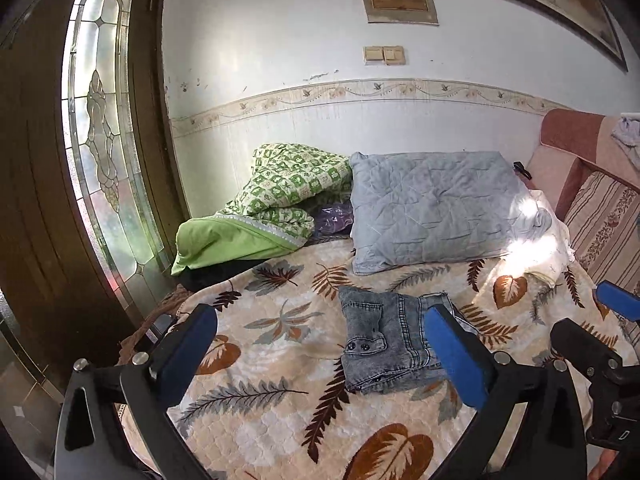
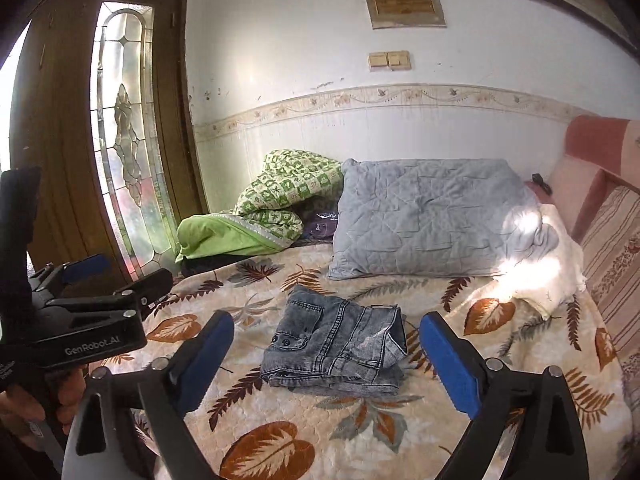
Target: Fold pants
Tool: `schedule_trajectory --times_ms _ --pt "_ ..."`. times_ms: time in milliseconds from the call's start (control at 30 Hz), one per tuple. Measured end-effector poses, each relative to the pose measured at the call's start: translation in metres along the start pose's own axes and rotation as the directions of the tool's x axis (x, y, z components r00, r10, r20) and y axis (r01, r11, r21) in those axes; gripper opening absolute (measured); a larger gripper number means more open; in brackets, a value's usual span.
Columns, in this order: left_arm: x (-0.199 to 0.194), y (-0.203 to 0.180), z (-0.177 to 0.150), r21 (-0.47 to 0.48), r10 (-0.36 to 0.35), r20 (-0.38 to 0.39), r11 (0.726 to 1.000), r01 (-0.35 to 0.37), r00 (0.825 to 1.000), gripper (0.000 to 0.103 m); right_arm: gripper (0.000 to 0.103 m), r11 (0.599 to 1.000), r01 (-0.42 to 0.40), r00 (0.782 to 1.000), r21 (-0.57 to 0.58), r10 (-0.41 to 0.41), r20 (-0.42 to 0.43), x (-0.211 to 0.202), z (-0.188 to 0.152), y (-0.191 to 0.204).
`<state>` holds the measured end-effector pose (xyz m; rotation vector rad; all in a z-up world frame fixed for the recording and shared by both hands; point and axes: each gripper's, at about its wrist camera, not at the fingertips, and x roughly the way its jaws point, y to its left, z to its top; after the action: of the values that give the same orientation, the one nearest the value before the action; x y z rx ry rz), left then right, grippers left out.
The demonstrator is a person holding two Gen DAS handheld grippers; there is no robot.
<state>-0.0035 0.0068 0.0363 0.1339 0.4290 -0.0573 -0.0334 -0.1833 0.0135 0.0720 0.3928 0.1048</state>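
Grey-blue denim pants [image 1: 390, 344] lie folded into a compact bundle on the leaf-patterned bedspread [image 1: 280, 360]. They also show in the right wrist view [image 2: 336, 346]. My left gripper [image 1: 320, 340] is open and empty, held above the bed, with the pants ahead near its right finger. My right gripper [image 2: 326, 344] is open and empty, held above the bed with the pants ahead between its fingers. The left gripper shows at the left of the right wrist view [image 2: 116, 280]. The right gripper's fingers [image 1: 616, 300] show at the right edge of the left wrist view.
A grey quilted pillow [image 1: 436, 208] and a green patterned quilt [image 1: 276, 200] lie at the head of the bed by the white wall. A wooden door with a glass panel [image 1: 100, 140] stands left. A pink striped headboard [image 1: 600, 220] is right.
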Motion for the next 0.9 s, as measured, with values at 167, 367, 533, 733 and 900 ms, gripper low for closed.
schedule_trajectory --times_ms 167,367,533,733,900 --pt "-0.02 0.004 -0.005 0.0 0.01 0.008 1.0 -0.01 1.0 0.103 0.097 0.999 0.022 1.0 -0.037 -0.022 0.003 -0.017 -0.012 0.012" --pt "-0.032 0.008 -0.012 -0.007 0.02 0.005 1.0 -0.02 1.0 0.103 0.097 1.0 0.026 1.0 -0.011 -0.025 0.012 -0.032 -0.017 0.011" --pt "-0.04 0.017 -0.013 -0.023 0.052 0.009 0.998 -0.052 0.999 0.103 0.097 0.999 0.041 0.999 -0.01 -0.041 0.033 -0.041 -0.016 0.01" --pt "-0.039 0.027 -0.013 -0.05 0.074 0.004 0.996 -0.074 0.997 0.103 0.097 0.999 0.053 0.998 -0.01 -0.052 0.041 -0.043 -0.015 0.012" --pt "-0.035 0.032 -0.013 -0.055 0.093 0.01 0.994 -0.092 0.996 0.103 0.097 0.999 0.05 0.998 0.0 -0.05 0.033 -0.037 -0.014 0.015"
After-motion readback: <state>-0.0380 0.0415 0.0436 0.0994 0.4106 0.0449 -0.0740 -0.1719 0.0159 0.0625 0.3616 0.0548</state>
